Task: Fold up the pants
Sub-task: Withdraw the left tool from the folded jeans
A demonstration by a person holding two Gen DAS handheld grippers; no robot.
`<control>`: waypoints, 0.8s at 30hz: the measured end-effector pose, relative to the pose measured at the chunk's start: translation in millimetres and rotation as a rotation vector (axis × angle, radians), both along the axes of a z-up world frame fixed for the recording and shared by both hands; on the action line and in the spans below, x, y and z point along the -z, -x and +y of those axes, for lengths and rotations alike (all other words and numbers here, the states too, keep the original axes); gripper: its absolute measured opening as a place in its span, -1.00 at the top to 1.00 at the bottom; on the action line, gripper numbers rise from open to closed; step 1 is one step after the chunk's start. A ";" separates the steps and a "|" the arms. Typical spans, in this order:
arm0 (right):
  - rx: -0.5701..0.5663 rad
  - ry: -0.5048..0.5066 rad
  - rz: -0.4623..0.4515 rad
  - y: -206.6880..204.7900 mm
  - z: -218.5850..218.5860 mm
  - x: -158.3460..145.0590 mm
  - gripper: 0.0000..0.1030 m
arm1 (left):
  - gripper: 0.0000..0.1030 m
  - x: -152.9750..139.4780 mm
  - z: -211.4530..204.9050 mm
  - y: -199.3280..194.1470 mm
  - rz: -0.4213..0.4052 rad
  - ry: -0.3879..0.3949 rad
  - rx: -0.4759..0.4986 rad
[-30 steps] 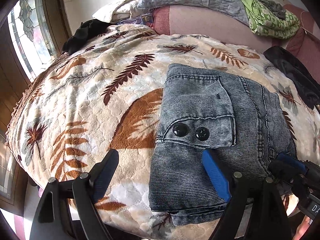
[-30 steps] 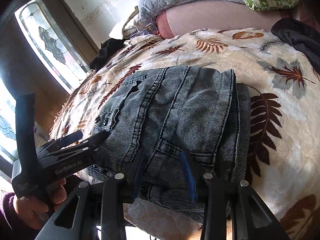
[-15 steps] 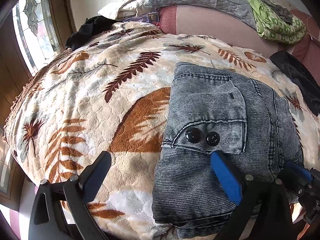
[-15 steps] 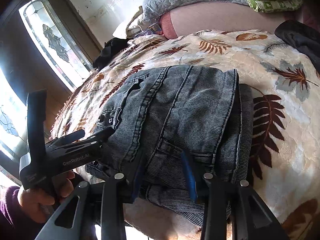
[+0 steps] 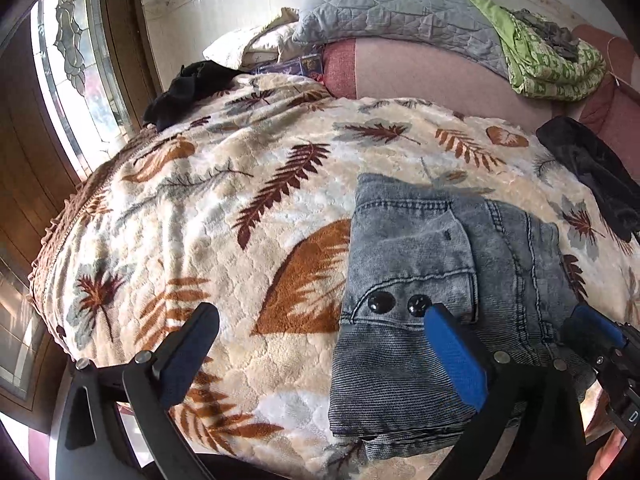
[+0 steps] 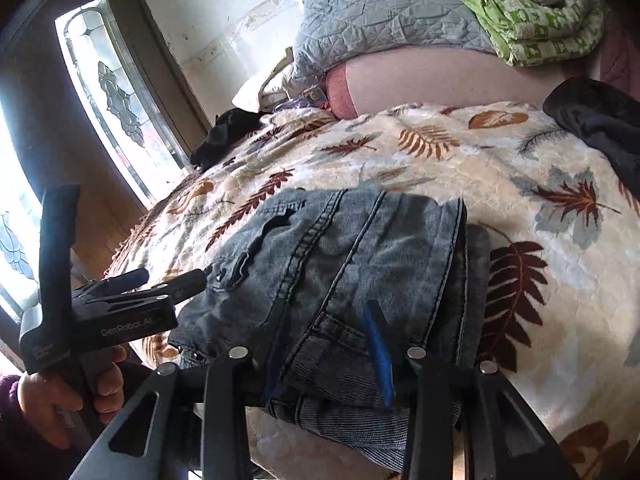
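Lying near the front edge of the bed, the folded pants (image 5: pixel 436 300) are resting in a compact grey denim bundle on the leaf-patterned blanket (image 5: pixel 224 216), with two black buttons (image 5: pixel 400 303) facing up on a pocket flap.

The left gripper (image 5: pixel 324 354) is hovering with its jaws spread wide. One finger (image 5: pixel 188 354) is hanging over the bare blanket and the other, with its blue pad, is standing over the denim just below the buttons. Nothing is being pinched between them.

The right gripper (image 6: pixel 326 350) is sitting at the near edge of the bundle with its jaws only partly apart. A fold of the denim is lying between the blue pads and seems to be pinched by them. A hand (image 6: pixel 64 396) in a dark sleeve is holding the left gripper's handle at the bundle's left corner.

Around the pants, a black garment (image 5: pixel 592 176) is lying at the right side of the blanket, well apart from the denim. Another dark cloth (image 5: pixel 188 88) is sitting at the far left corner, near the window (image 5: pixel 76 80). Behind the bed a grey quilt (image 5: pixel 396 20) and a folded green cloth (image 5: pixel 552 68) are resting on a pink bolster (image 5: pixel 420 76). Nothing is lying on top of the bundle.
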State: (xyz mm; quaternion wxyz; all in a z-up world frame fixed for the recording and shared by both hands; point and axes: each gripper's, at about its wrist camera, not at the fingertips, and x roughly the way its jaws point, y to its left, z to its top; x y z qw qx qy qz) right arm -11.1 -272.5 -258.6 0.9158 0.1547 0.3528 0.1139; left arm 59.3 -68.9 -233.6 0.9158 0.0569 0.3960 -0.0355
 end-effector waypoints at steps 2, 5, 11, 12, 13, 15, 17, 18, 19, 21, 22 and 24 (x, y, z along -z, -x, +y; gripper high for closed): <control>0.019 0.002 -0.041 4.1 -1.6 -8.5 0.20 | -0.99 -18.0 0.1 5.8 -0.047 -0.005 0.002; 0.046 -0.009 -0.083 9.2 -6.4 -18.1 0.20 | -0.99 -42.4 -0.3 15.1 -0.108 -0.005 0.013; 0.097 -0.025 -0.163 22.2 -19.3 -35.5 0.20 | -0.99 -75.2 -3.1 32.5 -0.180 -0.003 0.027; 0.103 -0.024 -0.170 24.0 -20.7 -37.6 0.20 | -0.99 -79.0 -3.7 35.6 -0.187 0.002 0.032; 0.108 -0.024 -0.174 25.7 -22.3 -39.3 0.20 | -0.99 -82.5 -4.4 37.5 -0.192 0.004 0.039; 0.121 -0.029 -0.180 29.1 -26.2 -42.4 0.20 | -0.99 -88.5 -6.5 42.5 -0.203 0.001 0.049; 0.126 -0.035 -0.186 32.1 -28.9 -46.7 0.20 | -0.99 -93.1 -8.3 46.4 -0.210 0.001 0.061; 0.128 -0.036 -0.192 34.4 -30.4 -49.3 0.20 | -0.99 -94.8 -9.3 48.1 -0.213 0.000 0.064; 0.134 -0.035 -0.197 36.2 -31.6 -51.2 0.20 | -0.99 -96.2 -10.1 49.2 -0.215 -0.004 0.068; 0.143 -0.042 -0.203 39.8 -34.6 -54.4 0.18 | -0.99 -97.7 -11.1 50.9 -0.215 -0.013 0.073; 0.149 -0.050 -0.205 42.1 -36.6 -55.0 0.04 | -0.99 -98.2 -11.0 51.4 -0.216 -0.014 0.074; 0.166 -0.059 -0.216 47.2 -39.8 -56.7 -0.15 | -0.99 -98.3 -10.0 52.4 -0.221 -0.013 0.074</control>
